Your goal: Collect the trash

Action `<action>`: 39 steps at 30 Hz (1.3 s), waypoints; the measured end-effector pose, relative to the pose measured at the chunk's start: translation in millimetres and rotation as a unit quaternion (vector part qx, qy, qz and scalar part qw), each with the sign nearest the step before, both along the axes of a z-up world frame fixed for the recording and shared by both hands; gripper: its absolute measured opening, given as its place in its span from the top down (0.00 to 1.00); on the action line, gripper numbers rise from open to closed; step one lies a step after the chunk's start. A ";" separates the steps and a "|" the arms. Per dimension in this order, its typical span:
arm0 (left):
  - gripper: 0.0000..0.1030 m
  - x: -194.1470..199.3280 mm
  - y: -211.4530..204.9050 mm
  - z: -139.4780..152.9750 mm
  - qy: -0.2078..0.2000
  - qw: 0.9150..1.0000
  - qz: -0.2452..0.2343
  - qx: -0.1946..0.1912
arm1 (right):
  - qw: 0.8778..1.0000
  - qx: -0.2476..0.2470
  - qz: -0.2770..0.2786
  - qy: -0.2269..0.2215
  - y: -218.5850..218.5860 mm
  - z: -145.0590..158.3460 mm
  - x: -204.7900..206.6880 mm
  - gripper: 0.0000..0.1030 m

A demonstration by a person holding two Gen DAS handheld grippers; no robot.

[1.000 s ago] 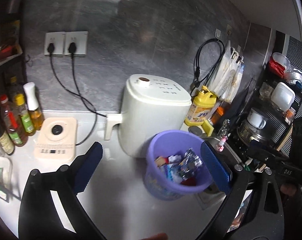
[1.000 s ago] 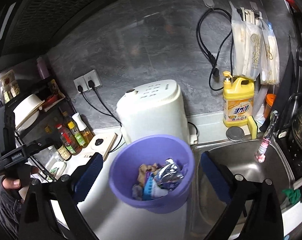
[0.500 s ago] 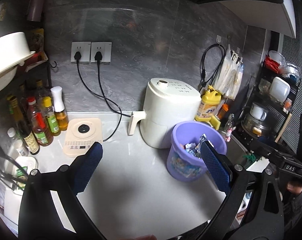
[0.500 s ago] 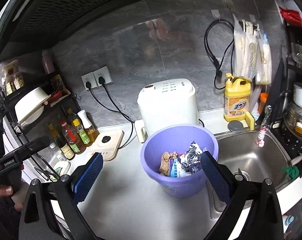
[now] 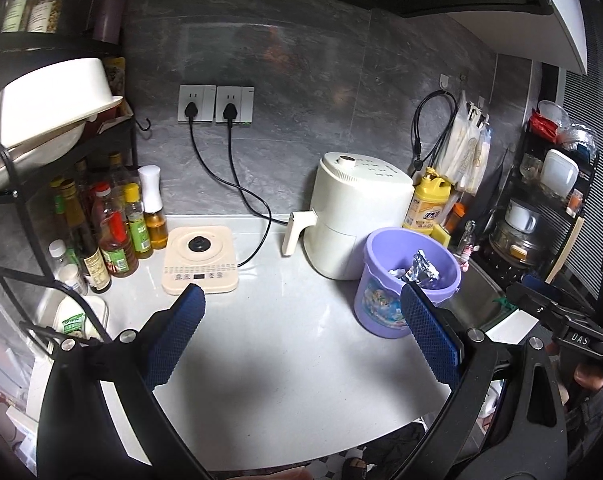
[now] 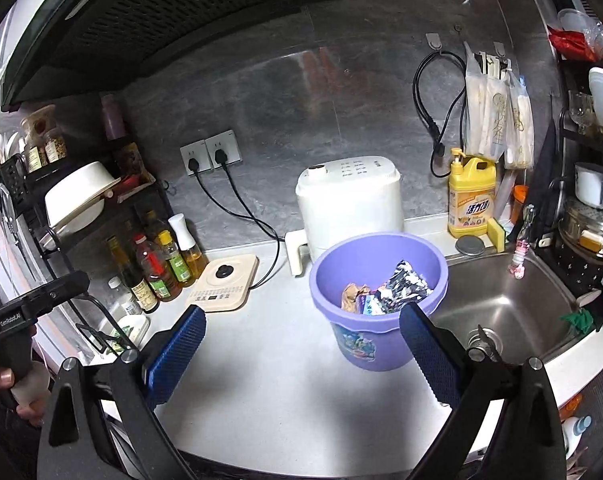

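Both cameras have pulled back and up from the purple bucket (image 6: 377, 300). A second ago it filled the lower middle of each view; now it sits smaller, with much more of the bench (image 5: 285, 344) and wall in sight.

Left hand-held gripper (image 5: 301, 336): released, blue pads wide apart, nothing between them. Right hand-held gripper (image 6: 301, 356): likewise released and empty, with the bucket beyond its right pad.

The bucket stands upright on the bench, just in front of the white air fryer (image 6: 349, 204) and beside the sink (image 6: 501, 308). Trash lies inside it: a crinkled foil wrapper (image 6: 405, 286), a brown crumpled scrap (image 6: 351, 294) and something blue between them.

No loose wrappers show on the bare bench around it in either view.

Judgement: with both grippers empty and backed off, and the litter already in the bucket, the collecting looks finished or close to it. The retreat reads as a withdrawal, not an approach to a fresh piece.

Unchanged from the earlier frames: bucket position, the oil bottles (image 5: 113, 232), the beige cooker (image 5: 199, 260).
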State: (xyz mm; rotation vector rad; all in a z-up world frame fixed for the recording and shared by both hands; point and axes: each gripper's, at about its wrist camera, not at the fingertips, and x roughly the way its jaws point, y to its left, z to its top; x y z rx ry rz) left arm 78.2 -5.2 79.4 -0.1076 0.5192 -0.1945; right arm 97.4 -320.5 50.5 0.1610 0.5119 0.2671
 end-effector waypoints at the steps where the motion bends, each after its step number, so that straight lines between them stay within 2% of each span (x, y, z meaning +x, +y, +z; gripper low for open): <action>1: 0.06 -2.5 1.9 -0.1 0.000 1.000 0.003 0.001 | 1.000 0.000 0.003 0.000 2.0 -0.9 -1.0 0.08; 19: 0.06 -23.6 17.2 -8.0 0.006 1.000 0.011 -0.005 | 1.000 -0.009 0.016 0.005 16.8 -7.6 -17.6 0.08; 29: 0.06 -31.4 12.6 -12.6 0.007 1.000 0.014 -0.011 | 0.999 -0.040 0.037 -0.004 28.8 -6.0 -28.3 0.08; 39: 0.06 -29.9 8.8 -14.2 0.009 1.000 0.011 -0.008 | 0.998 -0.040 0.040 0.000 28.0 -5.5 -29.2 0.08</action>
